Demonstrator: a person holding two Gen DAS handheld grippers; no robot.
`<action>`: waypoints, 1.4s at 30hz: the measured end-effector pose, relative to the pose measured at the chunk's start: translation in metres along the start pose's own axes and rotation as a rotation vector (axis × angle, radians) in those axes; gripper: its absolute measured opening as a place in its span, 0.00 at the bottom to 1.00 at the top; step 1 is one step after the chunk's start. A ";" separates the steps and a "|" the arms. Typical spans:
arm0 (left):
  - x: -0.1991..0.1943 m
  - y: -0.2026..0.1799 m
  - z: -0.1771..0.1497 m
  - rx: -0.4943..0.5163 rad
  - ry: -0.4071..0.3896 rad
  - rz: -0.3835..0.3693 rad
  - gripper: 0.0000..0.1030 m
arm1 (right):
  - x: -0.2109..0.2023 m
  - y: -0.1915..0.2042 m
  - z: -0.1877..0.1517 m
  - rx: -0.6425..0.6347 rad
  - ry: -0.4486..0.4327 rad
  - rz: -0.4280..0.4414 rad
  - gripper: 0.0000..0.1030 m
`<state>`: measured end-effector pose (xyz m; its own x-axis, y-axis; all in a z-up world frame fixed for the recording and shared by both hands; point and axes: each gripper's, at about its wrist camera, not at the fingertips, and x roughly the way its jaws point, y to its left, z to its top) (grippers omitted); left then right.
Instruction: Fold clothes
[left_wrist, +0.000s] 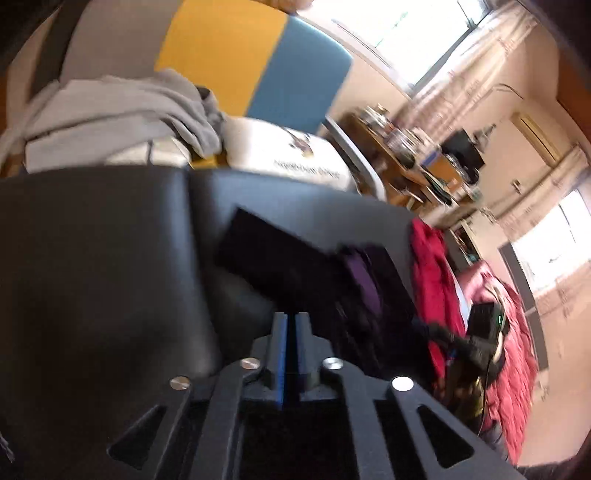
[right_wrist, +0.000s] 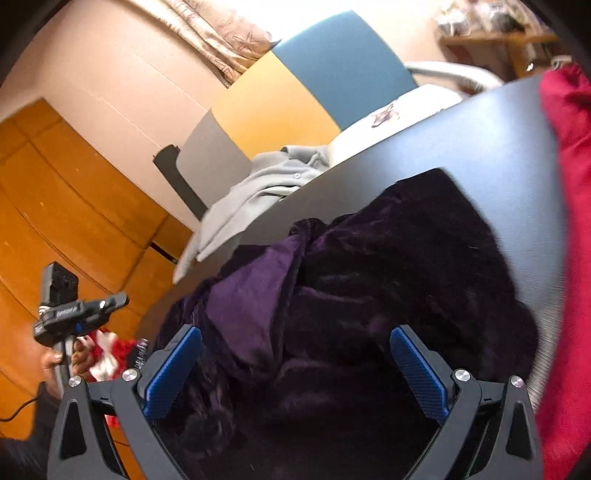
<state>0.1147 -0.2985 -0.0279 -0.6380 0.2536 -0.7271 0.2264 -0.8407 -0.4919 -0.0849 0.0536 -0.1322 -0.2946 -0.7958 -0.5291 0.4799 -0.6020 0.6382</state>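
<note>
Left wrist view: the left claw (left_wrist: 290, 317) has its jaws pressed together, holding nothing, above a black table (left_wrist: 110, 258). A dark purple garment (left_wrist: 354, 280) lies near the table's right edge, beside red clothing (left_wrist: 436, 269).

Right wrist view: the right claw (right_wrist: 295, 365) is spread wide apart over the crumpled purple garment (right_wrist: 369, 266) on the table (right_wrist: 498, 140).

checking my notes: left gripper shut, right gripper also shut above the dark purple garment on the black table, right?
Not quite. The right gripper is open: the right wrist view shows its blue pads spread wide apart above the dark purple garment. The rest holds: the left gripper is shut with nothing visible between its fingers, and the garment lies on the black table.
</note>
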 end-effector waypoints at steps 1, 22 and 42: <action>0.006 0.003 -0.011 -0.013 0.016 -0.006 0.07 | -0.008 0.000 -0.003 0.000 -0.006 -0.016 1.00; 0.064 0.017 -0.114 -0.164 0.054 0.126 0.24 | 0.071 0.064 -0.052 0.009 0.216 0.262 1.00; 0.284 -0.216 -0.015 0.208 0.219 0.035 0.34 | -0.144 -0.224 0.095 0.148 0.034 -0.752 1.00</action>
<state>-0.1043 -0.0383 -0.1353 -0.4532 0.3011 -0.8390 0.0755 -0.9249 -0.3727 -0.2288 0.2964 -0.1459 -0.4715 -0.1673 -0.8659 0.0441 -0.9851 0.1663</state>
